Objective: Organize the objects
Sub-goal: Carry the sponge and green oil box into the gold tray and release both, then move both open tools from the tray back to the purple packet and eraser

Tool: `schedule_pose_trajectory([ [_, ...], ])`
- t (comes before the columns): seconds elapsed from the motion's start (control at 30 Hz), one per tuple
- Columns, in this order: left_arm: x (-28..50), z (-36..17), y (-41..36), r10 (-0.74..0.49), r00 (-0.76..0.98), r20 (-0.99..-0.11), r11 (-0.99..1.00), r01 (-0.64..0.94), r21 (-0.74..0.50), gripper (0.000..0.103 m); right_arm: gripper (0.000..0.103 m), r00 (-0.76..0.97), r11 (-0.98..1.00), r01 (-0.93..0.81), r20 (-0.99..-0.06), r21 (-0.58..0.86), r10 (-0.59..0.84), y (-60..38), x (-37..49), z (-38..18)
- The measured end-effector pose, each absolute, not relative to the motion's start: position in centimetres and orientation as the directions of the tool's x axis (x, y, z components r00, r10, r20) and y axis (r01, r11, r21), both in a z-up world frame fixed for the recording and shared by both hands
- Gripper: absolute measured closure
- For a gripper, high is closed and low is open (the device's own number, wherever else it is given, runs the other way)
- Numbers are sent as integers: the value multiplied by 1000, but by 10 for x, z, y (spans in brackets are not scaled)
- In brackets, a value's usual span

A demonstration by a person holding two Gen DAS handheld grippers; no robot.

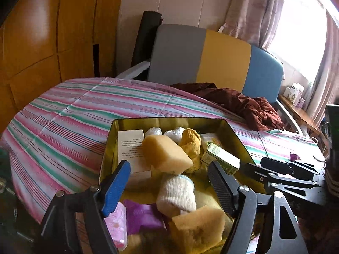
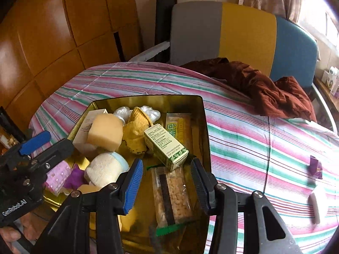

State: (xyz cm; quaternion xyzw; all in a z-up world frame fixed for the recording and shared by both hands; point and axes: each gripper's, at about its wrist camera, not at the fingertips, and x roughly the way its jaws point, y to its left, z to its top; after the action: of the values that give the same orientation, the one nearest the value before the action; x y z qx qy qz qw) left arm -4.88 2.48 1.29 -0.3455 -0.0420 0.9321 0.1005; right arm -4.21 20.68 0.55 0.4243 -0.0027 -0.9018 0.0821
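While both claws gape empty over the tin | left gripper hides purple cloth partly | right gripper straddles snack bar, its end cut off

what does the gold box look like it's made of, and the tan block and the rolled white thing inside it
Gold box: probably thin metal, glossy; its walls mirror the contents. Tan block: likely foam sponge, matte and finely porous. Rolled white thing: knitted fabric, ribbed texture, probably a sock.

Right gripper jaws apart over gold tin; snack bar, seemingly, beneath.
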Motion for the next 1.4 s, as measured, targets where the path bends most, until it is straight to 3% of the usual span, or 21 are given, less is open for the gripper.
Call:
schedule_pose_trajectory([
  [0.2, -29, 25, 29, 197, -777, -598, -980, -178, -91, 22, 53, -644, -990, 139, -756, 36, -118, 202, -28, 8],
  [0.83, -2, 29, 67, 265, -758, -596, -954, -297, -46, 19, 51, -664, -1000, 17, -748, -2, -10, 254, 1, 14],
  [1.3, 8, 29, 112, 337, -717, -610, -906, -424, -2, 16, 47, -581, -996, -92, -813, 21, 36, 348, -1, 0],
  [1.4, 9, 28, 122, 350, -707, -615, -894, -449, 7, 16, 38, -555, -992, -122, -831, 24, 48, 378, -2, -3],
])
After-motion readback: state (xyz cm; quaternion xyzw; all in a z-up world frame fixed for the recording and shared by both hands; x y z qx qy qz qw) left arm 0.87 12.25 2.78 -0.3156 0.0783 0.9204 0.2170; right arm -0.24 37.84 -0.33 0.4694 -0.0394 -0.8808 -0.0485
